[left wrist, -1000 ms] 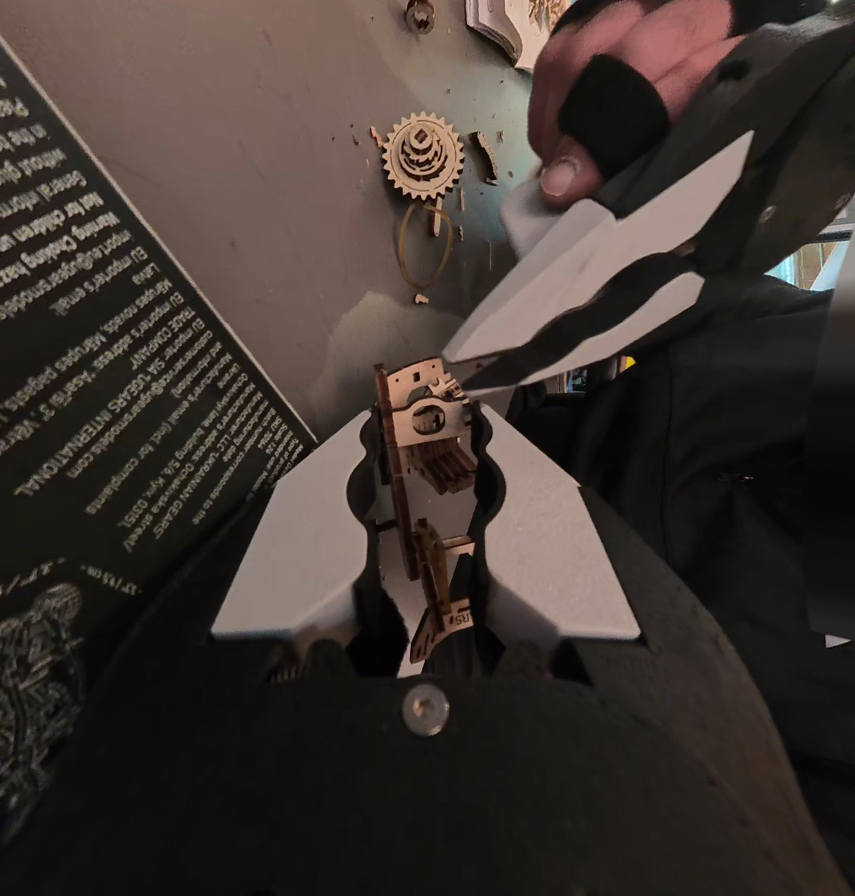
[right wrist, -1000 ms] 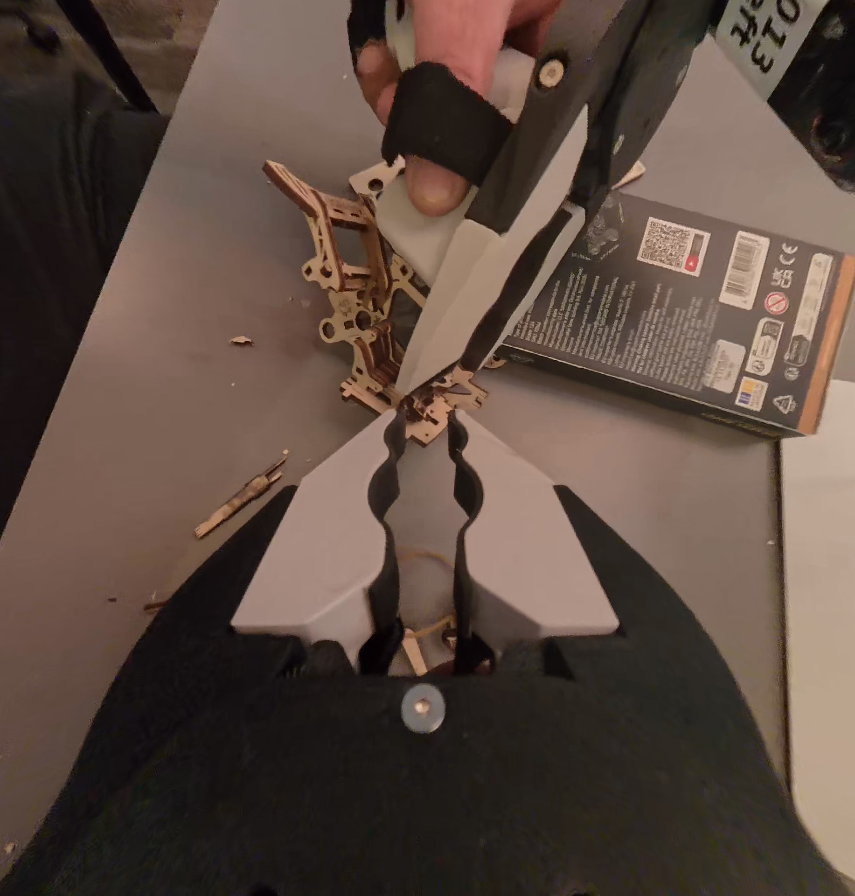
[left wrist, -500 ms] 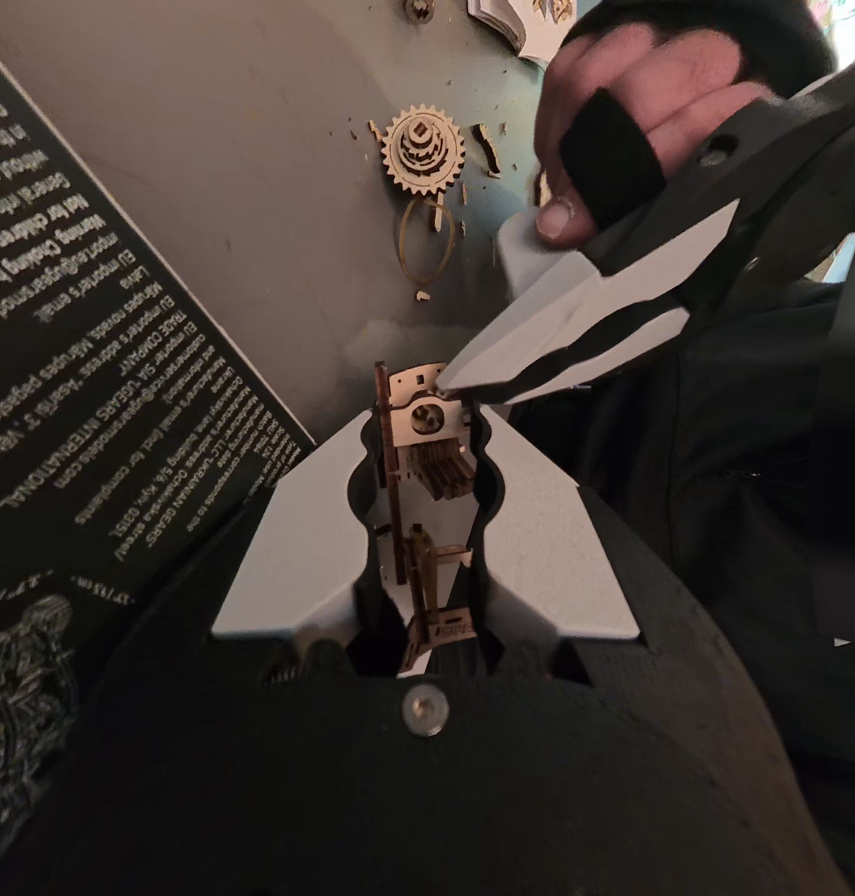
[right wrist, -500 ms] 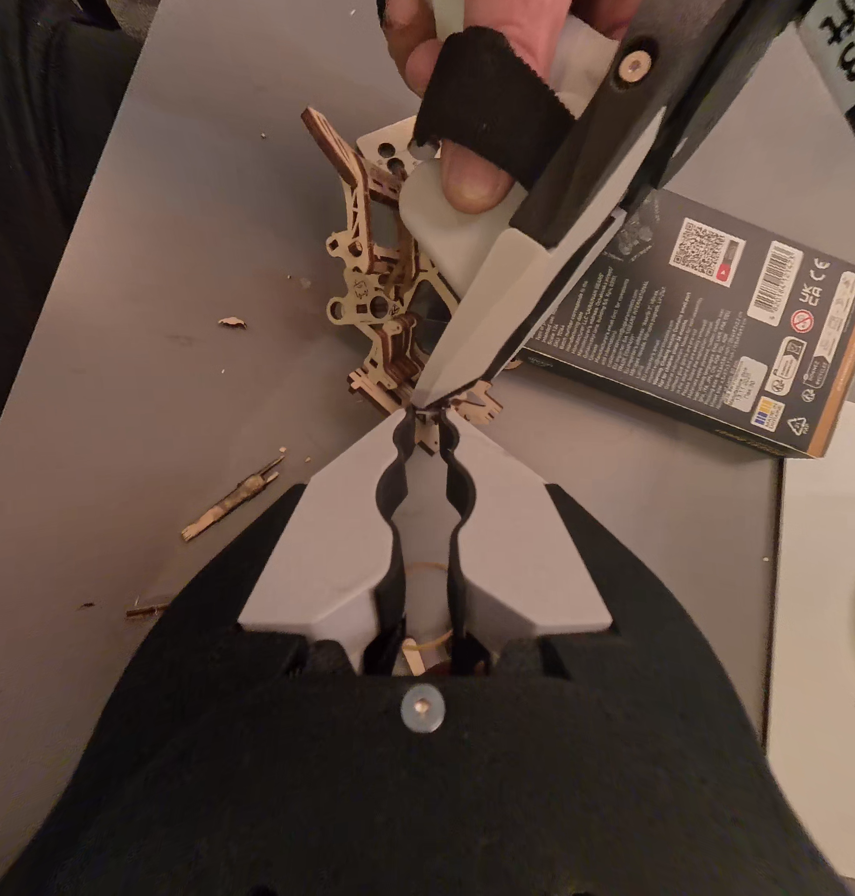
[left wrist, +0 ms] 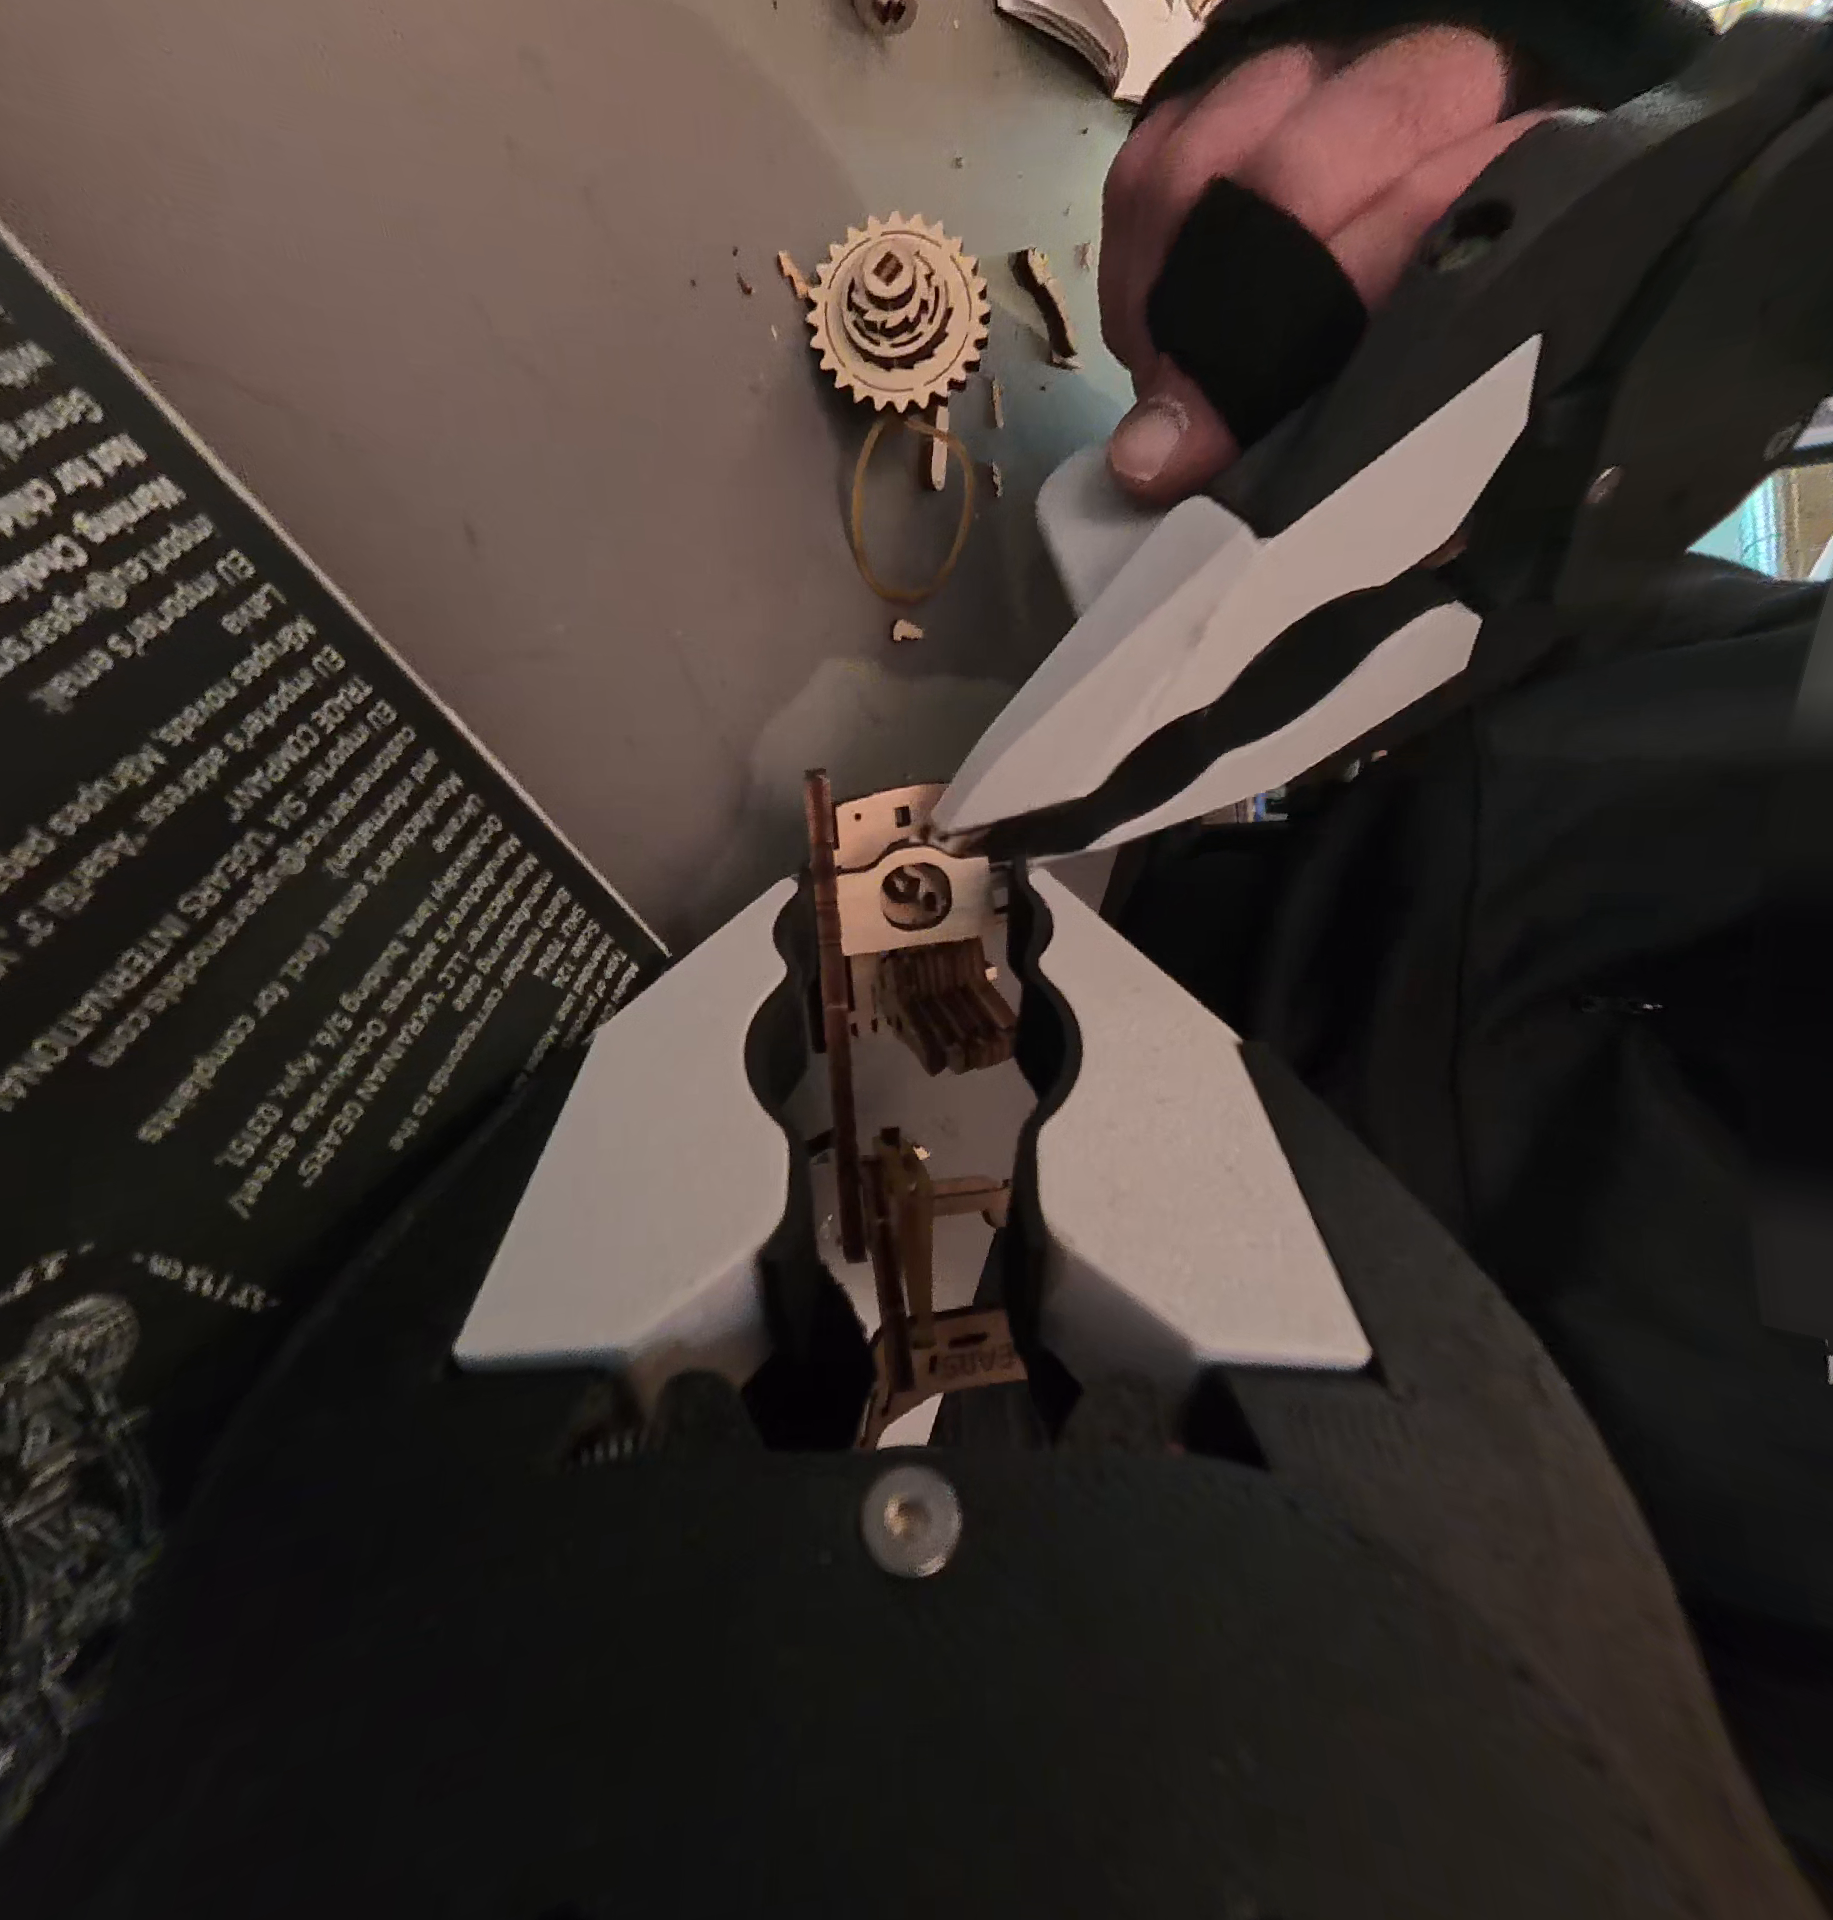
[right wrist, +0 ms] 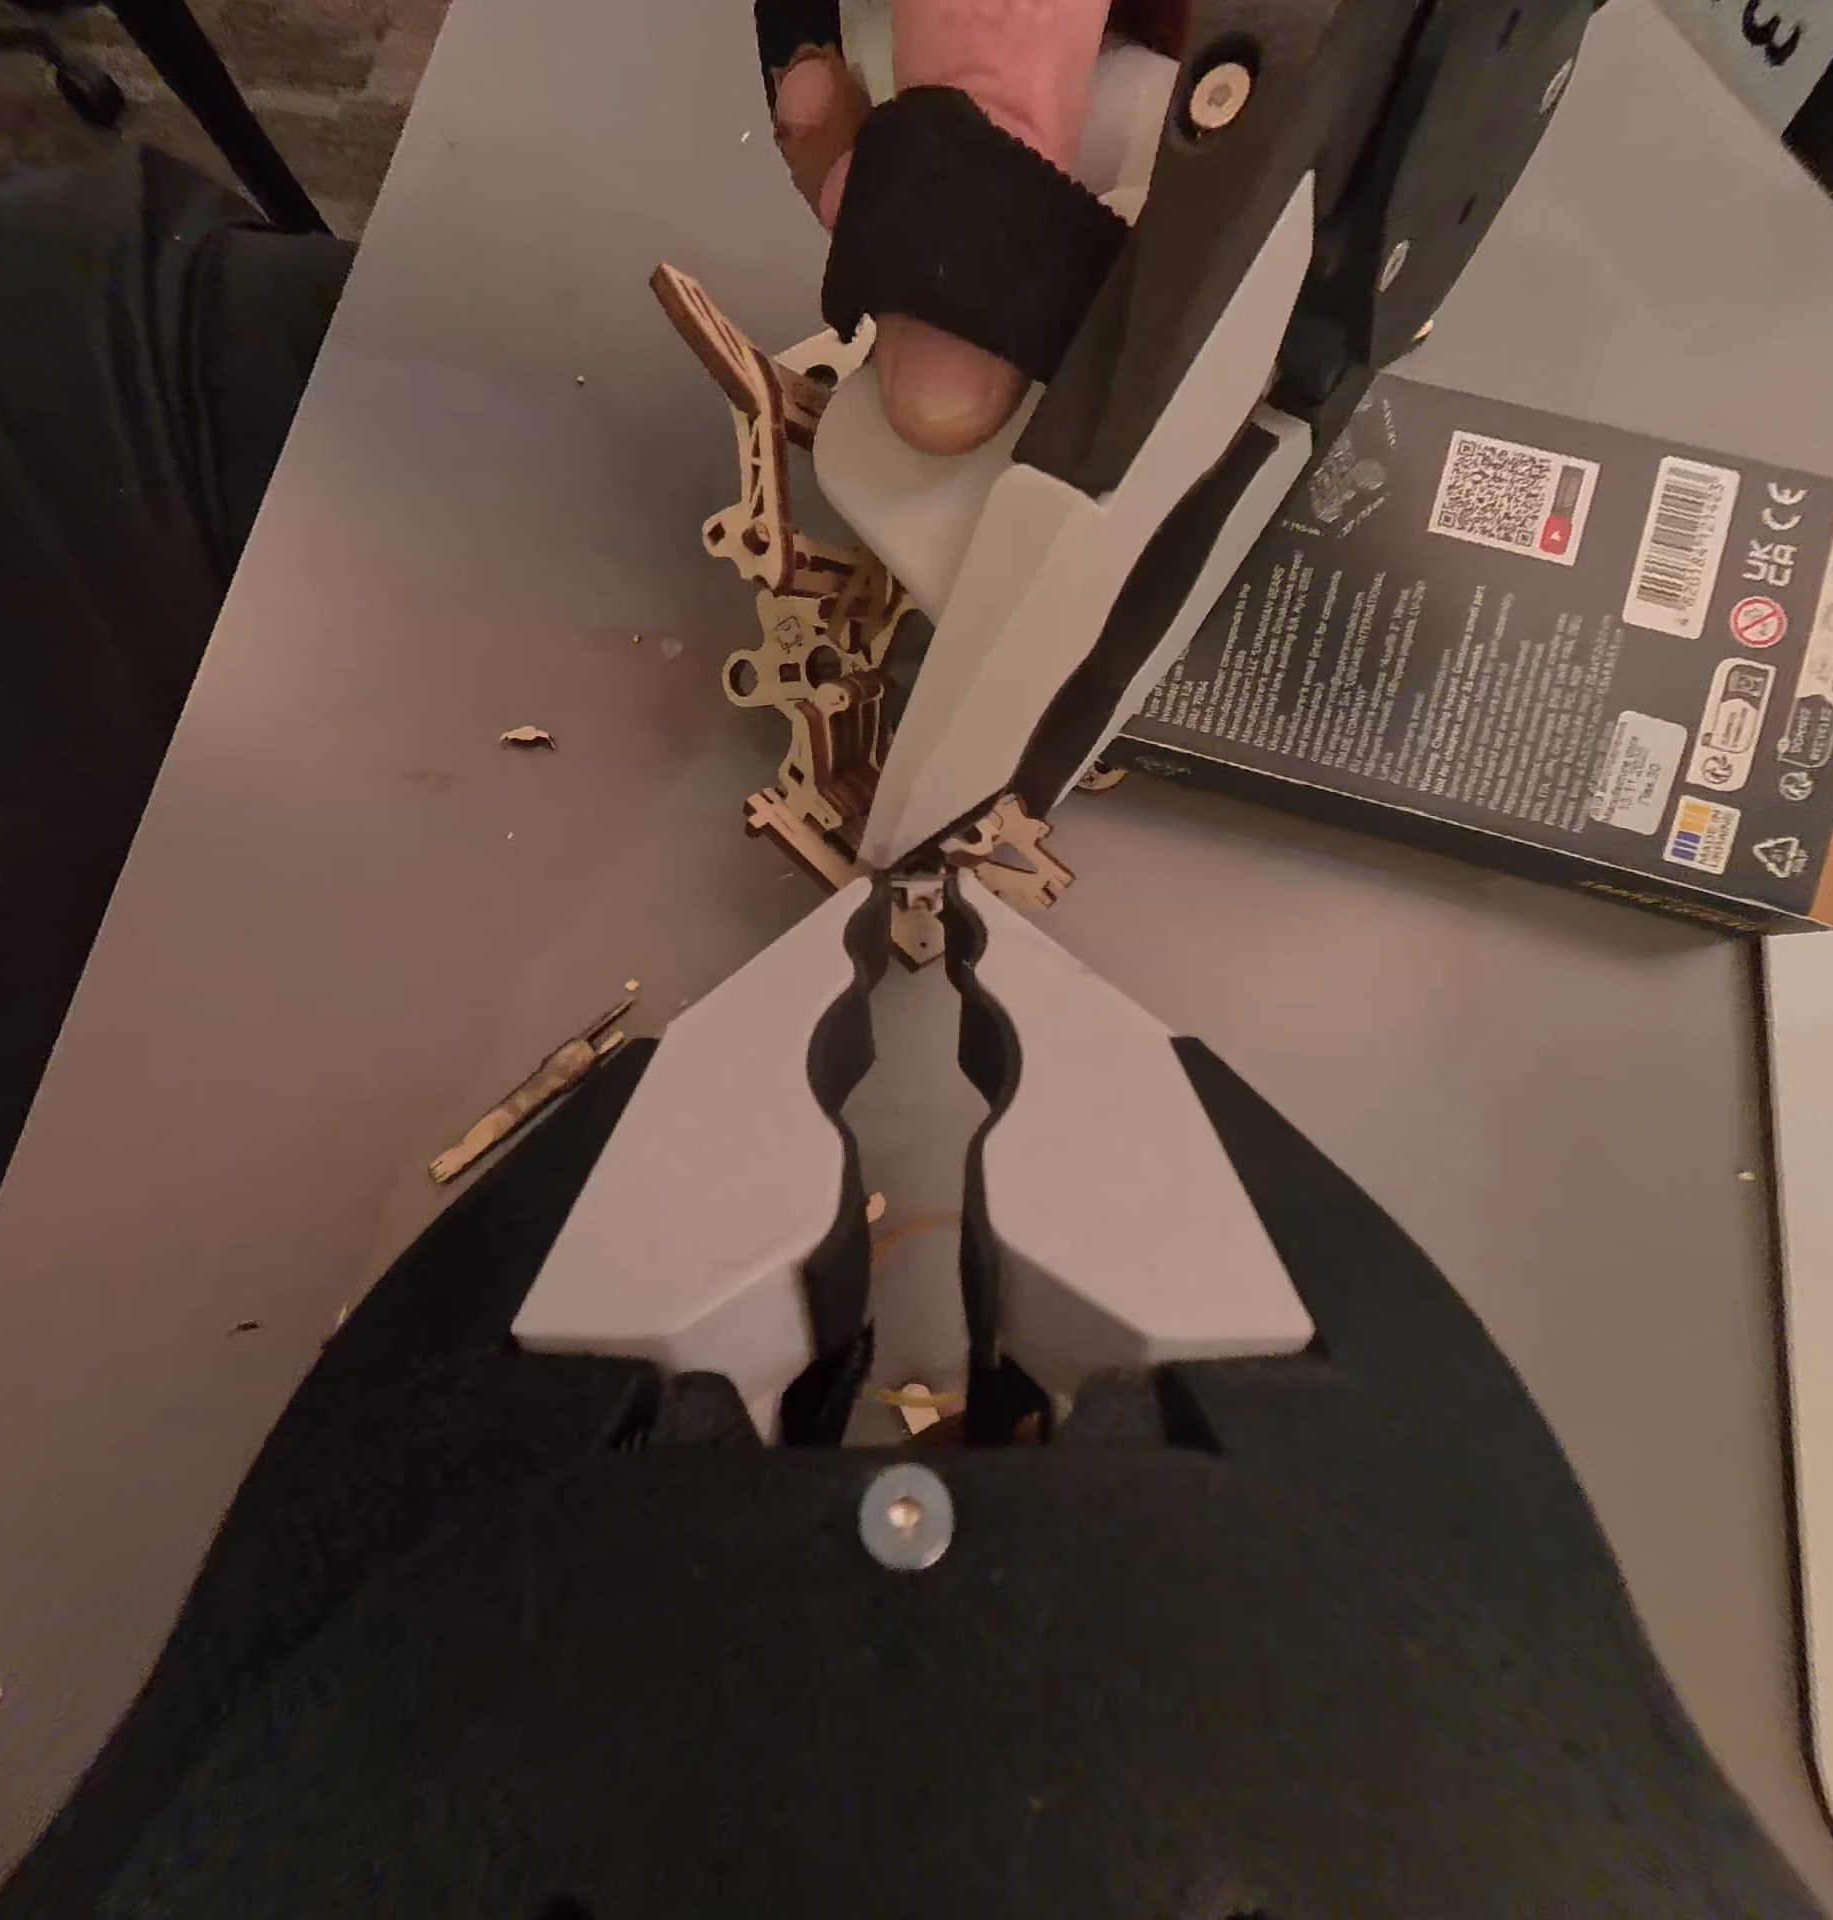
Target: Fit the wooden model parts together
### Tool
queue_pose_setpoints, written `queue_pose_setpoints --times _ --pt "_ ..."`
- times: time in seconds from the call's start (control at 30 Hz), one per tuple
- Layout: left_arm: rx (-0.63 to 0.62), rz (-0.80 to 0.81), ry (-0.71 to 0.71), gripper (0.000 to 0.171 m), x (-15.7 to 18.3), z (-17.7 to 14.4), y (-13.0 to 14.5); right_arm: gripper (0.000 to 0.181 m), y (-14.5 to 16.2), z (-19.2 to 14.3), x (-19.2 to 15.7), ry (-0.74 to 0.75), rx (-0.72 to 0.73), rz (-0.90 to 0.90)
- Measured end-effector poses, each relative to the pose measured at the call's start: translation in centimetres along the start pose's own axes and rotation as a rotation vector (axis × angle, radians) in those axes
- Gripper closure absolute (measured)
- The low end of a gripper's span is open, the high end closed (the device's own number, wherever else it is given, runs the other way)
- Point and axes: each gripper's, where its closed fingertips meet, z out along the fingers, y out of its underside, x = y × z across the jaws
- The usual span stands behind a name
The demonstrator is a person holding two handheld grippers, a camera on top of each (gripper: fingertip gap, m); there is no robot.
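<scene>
My left gripper (left wrist: 907,894) is shut on a partly built wooden model (left wrist: 917,925), which stands upright between its pads. My right gripper (left wrist: 953,831) comes in from the upper right, and its tips touch the model's top plate. In the right wrist view the right gripper (right wrist: 912,894) is nearly closed, pinching a small wooden part (right wrist: 910,920) at its tips. There the left gripper (right wrist: 927,847) points down tip to tip with it. The model (right wrist: 787,665) hangs to the left of the left gripper's fingers.
A wooden gear (left wrist: 896,312) and a rubber band (left wrist: 912,509) lie on the grey table (right wrist: 372,831). A black printed box (right wrist: 1514,644) lies behind on the right. A wooden stick (right wrist: 533,1091) and chips lie to the left. A white sheet (right wrist: 1826,1351) lies at the right edge. Less than 4 cm separates the two grippers' tips. About 9 cm separates my right fingertips from the wooden gear (left wrist: 896,312).
The right gripper has come slightly down and closer onto the top of the model. The left gripper keeps its hold with only a small shift.
</scene>
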Motion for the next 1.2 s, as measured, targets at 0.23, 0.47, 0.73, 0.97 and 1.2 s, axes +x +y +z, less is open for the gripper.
queue_pose_setpoints --times 0.23,0.47,0.73,0.97,1.2 --pt "-0.003 0.012 -0.006 0.137 -0.01 0.05 0.06 0.176 -0.1 0.37 -0.32 0.013 0.019 0.012" --pt "0.006 0.025 0.014 0.137 0.24 0.17 0.09 0.173 0.22 -0.27 -0.32 0.041 0.028 0.03" --pt "0.015 0.047 0.026 0.137 0.45 0.23 0.19 0.178 -0.16 -0.07 -0.4 0.019 0.099 0.117" --pt "0.025 0.043 0.048 0.137 0.6 0.39 0.2 0.179 -0.11 -0.37 -0.37 0.014 0.114 0.134" --pt "0.019 0.046 0.046 0.137 0.68 0.62 0.25 0.181 -0.38 -0.28 -0.72 0.0 0.117 0.142"
